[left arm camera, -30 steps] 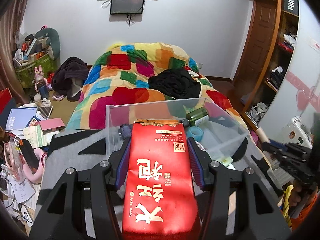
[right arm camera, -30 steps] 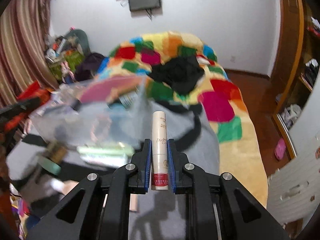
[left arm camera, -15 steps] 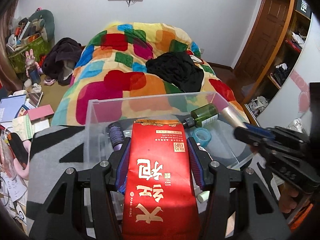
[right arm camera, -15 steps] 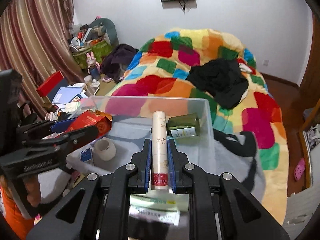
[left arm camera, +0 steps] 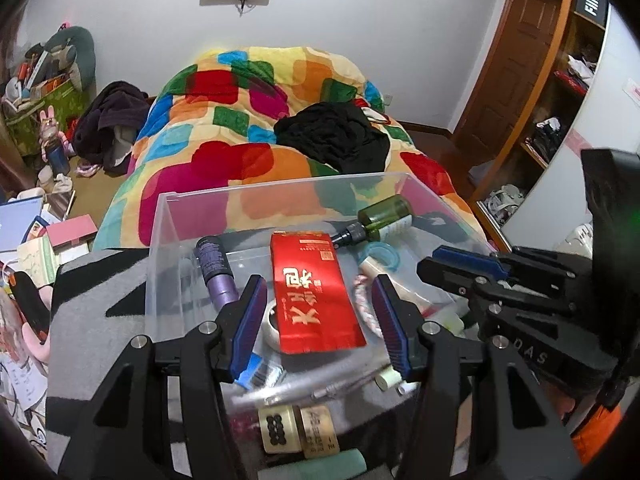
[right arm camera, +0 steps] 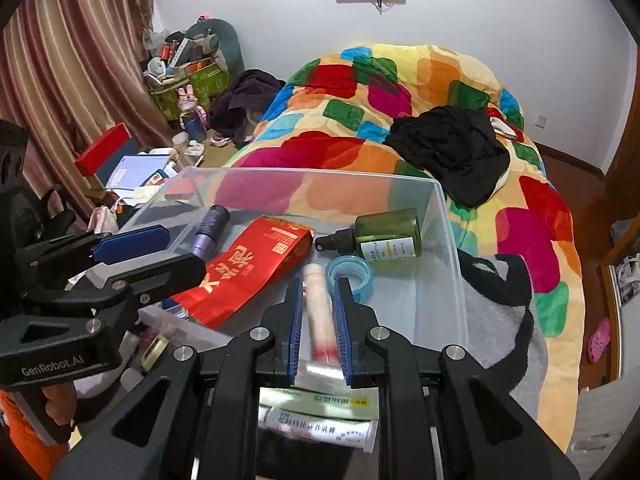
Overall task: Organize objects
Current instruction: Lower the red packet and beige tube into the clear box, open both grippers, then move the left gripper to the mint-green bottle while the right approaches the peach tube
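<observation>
Left hand-held gripper (left arm camera: 318, 322) stood spread, empty; flat red foil packet with gold lettering (left arm camera: 314, 290), gripped a second ago, lay released in clear plastic storage bin (left arm camera: 276, 190) on bed

Right hand-held gripper (right arm camera: 317, 320): jaws opening, pale cream cosmetic tube (right arm camera: 318, 312) slipping loose between pads, blurred, over bin floor beside blue tape ring (right arm camera: 350, 276)

Judgement: both items now binned

— where are my two wrist views?

— both sit close above the clear bin (left arm camera: 188, 216), tilted down toward the bed (right arm camera: 420, 92). each catches the other's tongs; both share the red packet (left arm camera: 316, 292).
</observation>
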Tool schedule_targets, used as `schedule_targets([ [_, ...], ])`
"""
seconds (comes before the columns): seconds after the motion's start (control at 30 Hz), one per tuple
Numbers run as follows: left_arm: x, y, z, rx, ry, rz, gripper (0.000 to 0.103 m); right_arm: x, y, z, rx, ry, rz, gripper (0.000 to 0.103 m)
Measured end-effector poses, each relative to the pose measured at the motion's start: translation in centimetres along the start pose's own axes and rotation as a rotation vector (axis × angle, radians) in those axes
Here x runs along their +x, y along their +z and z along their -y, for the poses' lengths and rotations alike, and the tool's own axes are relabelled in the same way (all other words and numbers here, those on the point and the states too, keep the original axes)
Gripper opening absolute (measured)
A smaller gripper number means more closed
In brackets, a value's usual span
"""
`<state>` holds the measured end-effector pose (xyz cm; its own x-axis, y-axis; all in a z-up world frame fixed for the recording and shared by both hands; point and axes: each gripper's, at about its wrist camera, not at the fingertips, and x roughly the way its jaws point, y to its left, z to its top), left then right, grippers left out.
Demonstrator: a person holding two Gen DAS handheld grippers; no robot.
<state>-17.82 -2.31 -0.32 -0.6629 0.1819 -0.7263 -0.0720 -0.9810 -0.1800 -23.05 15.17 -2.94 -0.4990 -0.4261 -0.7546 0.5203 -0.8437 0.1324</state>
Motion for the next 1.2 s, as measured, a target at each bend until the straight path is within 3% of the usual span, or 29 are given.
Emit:
schedule_targets([
  [0.33, -4.5, -2.5, 0.3, 0.027, 0.016, 0.081, 0.075, -4.5, -1.8, -0.3, -0.027, 0.019, 0.086, 0.042],
  [0.53, -5.2, -5.6, 0.0, 0.049, 0.057, 0.052, 0.086, -6.7, -4.2, -0.3, -0.053, 0.005, 0.123, 0.059],
  [0.87, -2.8, -10.5, 0.2, 0.056, 0.049, -0.099, 0.089, -5.5, -10.0, -0.9, -0.168, 0.065, -0.001, 0.068],
  [1.03, -1.2, -11.4, 0.8, 0.048, 0.047, -0.151, 0.092, -4.9, -12.2, -2.0, -0.246, 0.097, -0.037, 0.082],
  [1.2, -0.6, -11.7, 1.5, 0.062, 0.091, -0.134, 0.093, -3.6, -12.2, -2.9, -0.283, 0.092, -0.073, 0.082],
])
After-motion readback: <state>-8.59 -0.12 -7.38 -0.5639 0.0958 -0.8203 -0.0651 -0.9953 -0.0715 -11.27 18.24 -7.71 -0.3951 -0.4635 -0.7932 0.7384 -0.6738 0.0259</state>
